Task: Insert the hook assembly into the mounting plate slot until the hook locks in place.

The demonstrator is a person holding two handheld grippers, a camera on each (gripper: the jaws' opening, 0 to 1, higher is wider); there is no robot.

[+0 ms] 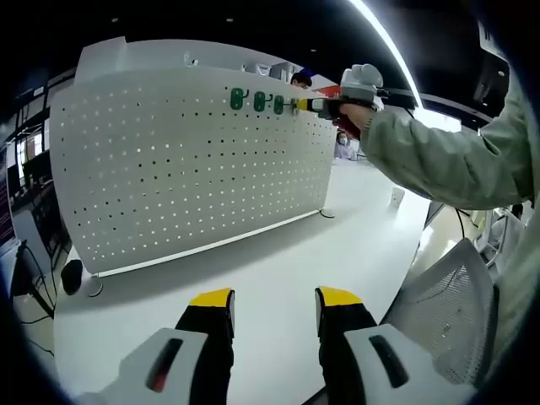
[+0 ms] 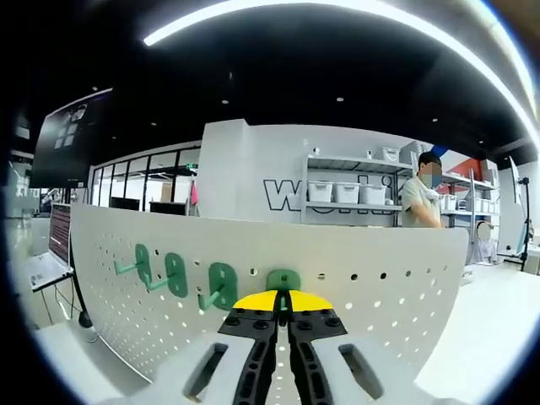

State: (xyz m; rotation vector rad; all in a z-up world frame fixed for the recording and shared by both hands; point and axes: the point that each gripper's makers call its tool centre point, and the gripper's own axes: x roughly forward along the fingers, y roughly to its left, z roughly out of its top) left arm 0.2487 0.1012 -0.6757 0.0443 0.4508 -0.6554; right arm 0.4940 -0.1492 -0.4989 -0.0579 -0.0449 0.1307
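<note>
Yellow-tipped jaws of the left gripper [image 1: 274, 305] stand apart and empty above the white table [image 1: 278, 270], well back from the work. Beyond them the white pegboard mounting plate [image 1: 186, 160] stands upright on the table.

In the right gripper view, the right gripper [image 2: 283, 305] has its jaws pressed together at the board's upper row, closed on the green hook assembly [image 2: 283, 279]. The hook's backplate sits against the board, but whether it is fully seated cannot be determined. Three mounted green hooks [image 2: 179, 275] stand in the same row beside it.

Risk assessment: if the backplate tabs are misaligned with the holes, pushing would probably tilt the freestanding board or skid it across the table. Releasing before the lock engages would likely drop the hook. A person [image 2: 419, 201] stands by the shelving [image 2: 346, 192] behind.
</note>
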